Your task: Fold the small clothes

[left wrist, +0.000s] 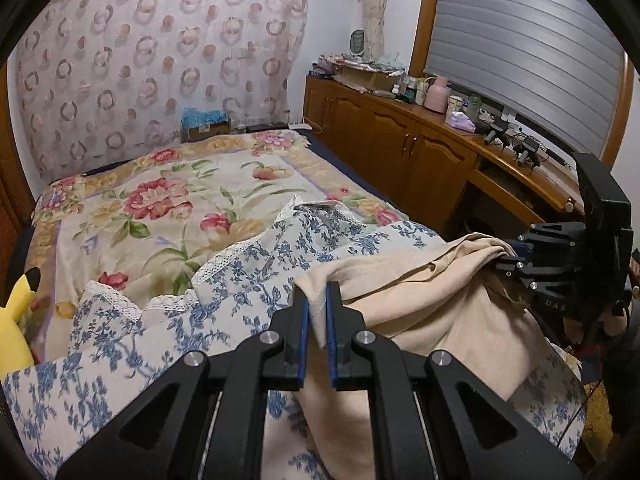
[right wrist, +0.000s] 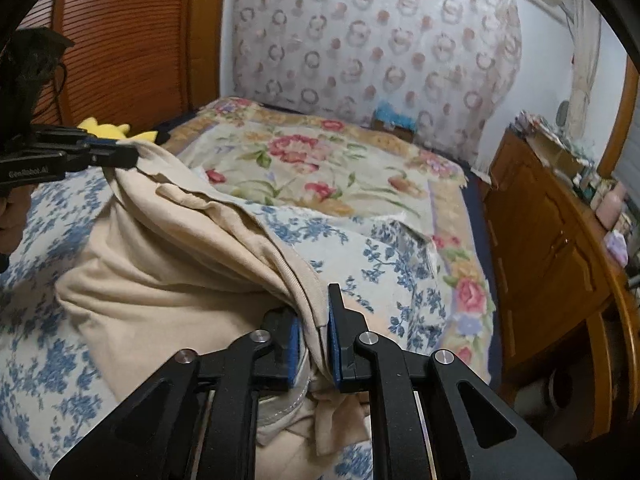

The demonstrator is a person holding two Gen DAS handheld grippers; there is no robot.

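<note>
Both grippers, L (left wrist: 317,304) & R (right wrist: 314,312), pinching beige garment (left wrist: 420,300) over blue-floral cloth (left wrist: 248,272) on bed (left wrist: 168,196).

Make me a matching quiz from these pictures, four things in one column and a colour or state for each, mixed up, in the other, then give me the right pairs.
Things:
1. beige garment
2. plush toy
3. left claw
4. flask

Colour or state:
A. pink, standing on the wooden cabinet
B. yellow, at the edge of the bed
C. shut on a cloth edge
D. held up at two spots over the blue floral cloth

Pairs: 1-D, 2-B, 3-C, 4-A. The right claw holds the garment's other spot.
</note>
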